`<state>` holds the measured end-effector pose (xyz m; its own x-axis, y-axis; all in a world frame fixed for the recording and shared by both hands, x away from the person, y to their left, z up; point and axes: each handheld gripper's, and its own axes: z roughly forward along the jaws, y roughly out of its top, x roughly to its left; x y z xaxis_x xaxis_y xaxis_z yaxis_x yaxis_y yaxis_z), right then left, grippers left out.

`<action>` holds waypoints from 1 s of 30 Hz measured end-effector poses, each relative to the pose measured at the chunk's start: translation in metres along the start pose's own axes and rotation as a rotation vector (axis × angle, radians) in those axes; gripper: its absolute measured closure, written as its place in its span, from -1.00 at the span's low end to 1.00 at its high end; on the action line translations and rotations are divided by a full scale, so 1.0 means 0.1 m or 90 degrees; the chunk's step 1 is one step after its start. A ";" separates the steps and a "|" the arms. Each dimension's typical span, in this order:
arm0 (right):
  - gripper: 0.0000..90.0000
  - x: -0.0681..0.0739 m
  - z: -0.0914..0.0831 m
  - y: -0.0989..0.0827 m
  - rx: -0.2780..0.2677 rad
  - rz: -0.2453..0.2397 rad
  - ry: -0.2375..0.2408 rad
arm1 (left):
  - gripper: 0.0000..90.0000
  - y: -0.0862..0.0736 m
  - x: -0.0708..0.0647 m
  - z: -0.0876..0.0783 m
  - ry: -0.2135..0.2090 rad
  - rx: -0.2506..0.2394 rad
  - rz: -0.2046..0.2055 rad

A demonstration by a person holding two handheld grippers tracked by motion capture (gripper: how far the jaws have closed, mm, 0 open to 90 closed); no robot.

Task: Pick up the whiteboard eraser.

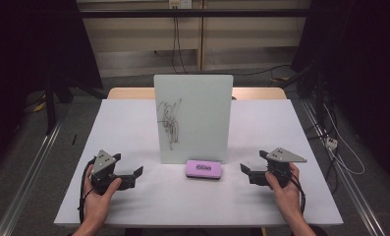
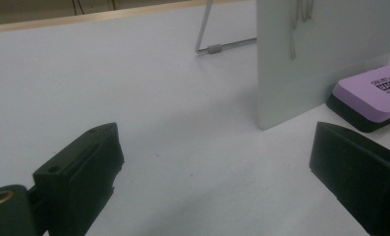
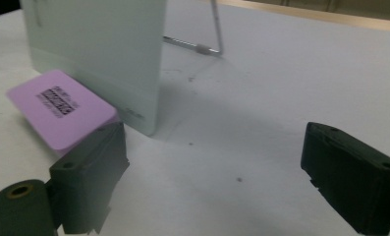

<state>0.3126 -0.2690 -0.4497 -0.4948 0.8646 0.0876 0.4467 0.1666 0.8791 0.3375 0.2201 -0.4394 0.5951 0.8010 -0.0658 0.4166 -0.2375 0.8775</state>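
The left gripper (image 1: 131,175) is held wide and empty on the bench (image 1: 133,128), the purple eraser (image 1: 203,169) is seen between both grippers before the scribbled board (image 1: 193,118), and the right gripper (image 1: 251,173) is likewise spread wide, empty.

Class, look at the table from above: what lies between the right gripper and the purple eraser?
Nothing: in the high view, only bare white table separates the open right gripper from the purple eraser.

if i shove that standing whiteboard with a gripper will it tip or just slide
The whiteboard would probably tip backward: it stands tall and thin, propped on a slim wire stand. Pushed low, it might slide, since the table looks smooth.
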 end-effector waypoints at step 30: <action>-0.81 0.38 0.24 0.32 0.055 -0.118 0.173 | -0.88 -0.01 0.05 0.00 0.000 0.007 0.003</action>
<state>0.3258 -0.2195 -0.4290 -0.7491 0.6596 0.0614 0.3857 0.3589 0.8500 0.3397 0.2246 -0.4407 0.5970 0.7999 -0.0612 0.4213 -0.2477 0.8724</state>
